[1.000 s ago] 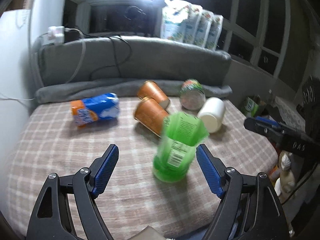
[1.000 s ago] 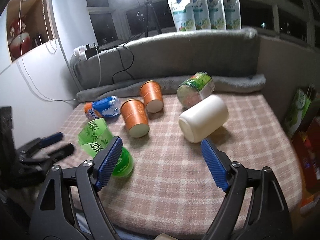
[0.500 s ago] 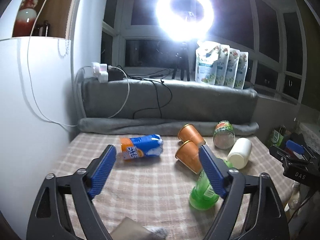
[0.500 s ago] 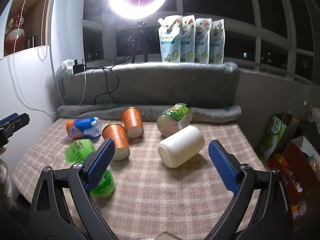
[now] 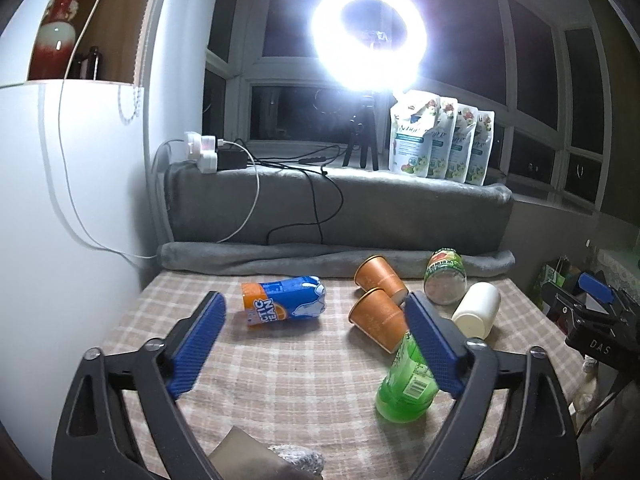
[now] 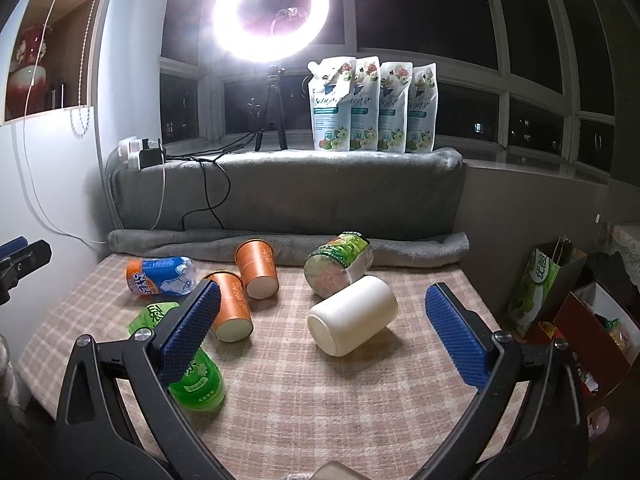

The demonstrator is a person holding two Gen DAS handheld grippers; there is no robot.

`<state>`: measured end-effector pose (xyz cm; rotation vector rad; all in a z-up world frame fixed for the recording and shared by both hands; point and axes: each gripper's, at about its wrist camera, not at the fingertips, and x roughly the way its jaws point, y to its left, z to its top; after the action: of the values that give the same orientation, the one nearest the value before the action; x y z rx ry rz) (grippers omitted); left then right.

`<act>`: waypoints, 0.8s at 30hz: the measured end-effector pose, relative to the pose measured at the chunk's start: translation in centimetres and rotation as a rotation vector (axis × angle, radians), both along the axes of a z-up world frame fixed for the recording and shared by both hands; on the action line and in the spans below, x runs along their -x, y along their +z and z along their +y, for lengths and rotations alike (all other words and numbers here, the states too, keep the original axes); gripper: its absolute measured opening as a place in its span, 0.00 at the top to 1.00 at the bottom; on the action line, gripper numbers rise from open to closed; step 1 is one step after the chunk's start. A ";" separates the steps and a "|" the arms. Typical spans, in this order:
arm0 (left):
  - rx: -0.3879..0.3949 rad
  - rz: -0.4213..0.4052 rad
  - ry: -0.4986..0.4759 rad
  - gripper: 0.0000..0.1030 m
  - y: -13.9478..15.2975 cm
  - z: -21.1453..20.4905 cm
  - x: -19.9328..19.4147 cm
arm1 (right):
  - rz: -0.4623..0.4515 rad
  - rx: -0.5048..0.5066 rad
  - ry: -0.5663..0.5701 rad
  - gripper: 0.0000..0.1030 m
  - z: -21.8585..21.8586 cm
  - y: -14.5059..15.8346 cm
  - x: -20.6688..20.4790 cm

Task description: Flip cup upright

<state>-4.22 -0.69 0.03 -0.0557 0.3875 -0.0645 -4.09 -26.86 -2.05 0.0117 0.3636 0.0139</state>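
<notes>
A green plastic cup (image 5: 405, 392) stands base-down, tilted, on the checked cloth (image 5: 304, 368), partly behind my left gripper's right finger; it also shows in the right wrist view (image 6: 196, 380). Two orange paper cups (image 5: 378, 316) (image 5: 380, 276) lie on their sides, as does a white cup (image 6: 352, 320) and a green-labelled cup (image 6: 340, 262). My left gripper (image 5: 316, 344) is open and empty, held back above the table's near edge. My right gripper (image 6: 320, 336) is open and empty, in front of the white cup.
A blue and orange packet (image 5: 284, 300) lies at the left. A grey rolled blanket (image 6: 280, 244) and padded ledge with cables run along the back. A ring light (image 6: 272, 12) and refill pouches (image 6: 372, 104) stand behind. Bags (image 6: 560, 292) sit off the right edge.
Both grippers have pulled back and up from the table. The green cup, between the left fingers a second ago, now stands free on the cloth.
</notes>
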 end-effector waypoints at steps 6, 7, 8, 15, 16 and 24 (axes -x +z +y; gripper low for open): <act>0.003 0.000 -0.003 0.09 0.0 -0.1 0.1 | 0.000 -0.001 0.000 0.00 0.0 0.0 0.0; 0.004 0.001 -0.005 0.09 0.0 -0.1 0.1 | 0.000 -0.001 0.000 0.00 0.0 0.0 0.0; 0.003 0.002 -0.006 0.09 -0.1 -0.1 0.1 | 0.000 -0.001 0.000 0.00 0.0 0.0 0.0; 0.002 0.007 -0.004 0.09 -0.2 -0.2 0.0 | 0.001 -0.001 0.001 0.00 0.0 0.0 0.0; 0.001 0.006 -0.006 0.09 -0.2 -0.2 0.0 | 0.001 -0.001 0.001 0.00 0.0 0.0 0.0; 0.001 0.006 -0.005 0.09 -0.2 -0.2 0.0 | 0.003 -0.002 0.002 0.00 0.0 0.0 0.0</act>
<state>-4.27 -0.93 -0.14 -0.0562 0.3931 -0.0694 -4.08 -26.84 -2.05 0.0134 0.3661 0.0161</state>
